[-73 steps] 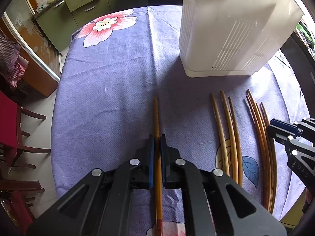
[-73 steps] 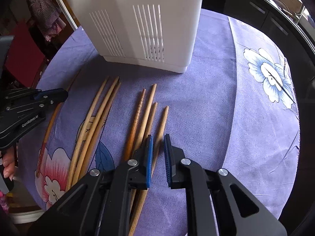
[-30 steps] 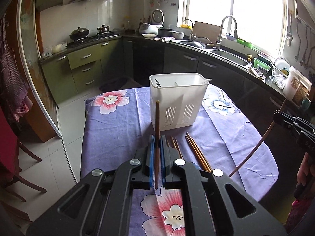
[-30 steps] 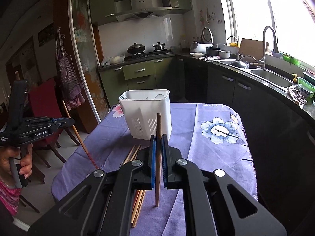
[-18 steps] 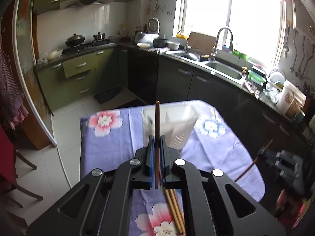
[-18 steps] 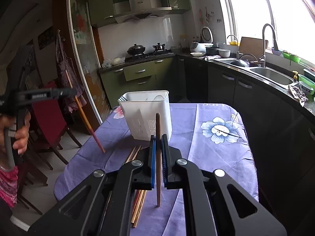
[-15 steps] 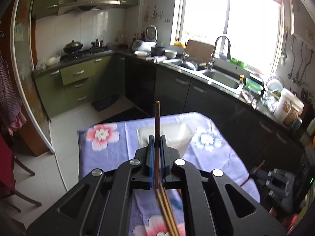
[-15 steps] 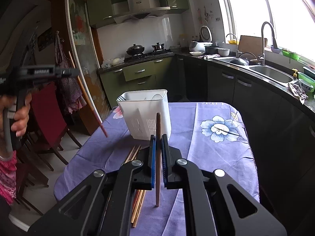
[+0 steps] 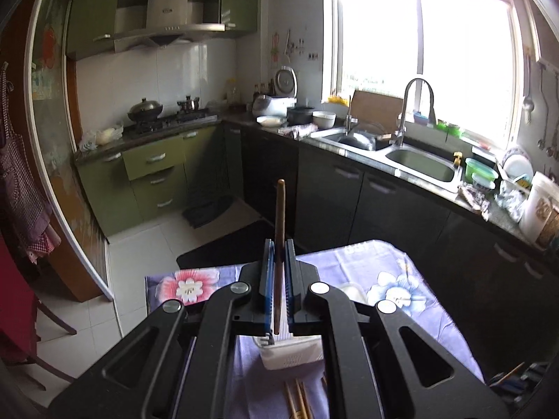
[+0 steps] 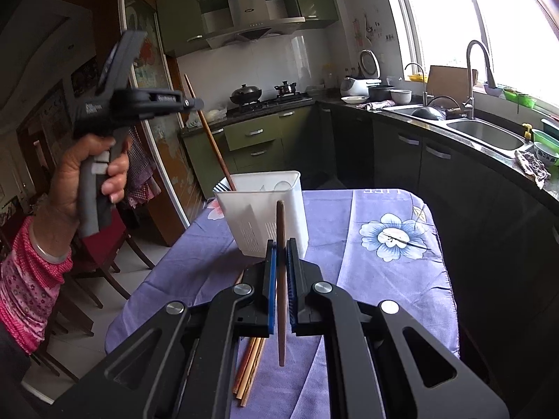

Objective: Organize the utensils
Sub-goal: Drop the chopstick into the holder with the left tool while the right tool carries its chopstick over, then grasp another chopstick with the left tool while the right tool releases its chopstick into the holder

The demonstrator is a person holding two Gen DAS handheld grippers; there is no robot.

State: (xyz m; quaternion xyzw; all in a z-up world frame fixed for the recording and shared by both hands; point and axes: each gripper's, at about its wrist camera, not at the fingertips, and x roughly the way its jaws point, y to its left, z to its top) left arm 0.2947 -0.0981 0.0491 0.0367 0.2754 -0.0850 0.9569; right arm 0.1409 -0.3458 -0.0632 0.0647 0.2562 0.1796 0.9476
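My left gripper point(image 9: 277, 244) is shut on a brown chopstick point(image 9: 278, 216) that stands upright between its blue pads. Right below it is the white utensil holder point(image 9: 291, 354). In the right wrist view the left gripper point(image 10: 198, 104), held in a person's hand point(image 10: 87, 174), hangs high above the holder point(image 10: 269, 216). Its chopstick point(image 10: 209, 139) slants down with the lower tip at the holder's back left rim. My right gripper point(image 10: 281, 244) is shut on another brown chopstick point(image 10: 280, 279), upright in front of the holder. Several chopsticks point(image 10: 249, 363) lie on the purple flowered tablecloth point(image 10: 384, 262).
A red chair point(image 10: 104, 244) stands left of the table. Dark cabinets, a sink point(image 10: 489, 136) and a stove point(image 10: 265, 99) line the walls beyond. The table's far edge point(image 10: 380, 191) lies just behind the holder. The loose chopsticks point(image 9: 297, 398) reach to the holder's near side.
The left gripper has risen and moved over the holder, and its chopstick's lower tip has come to the holder's rim. The right gripper has kept still with its chopstick.
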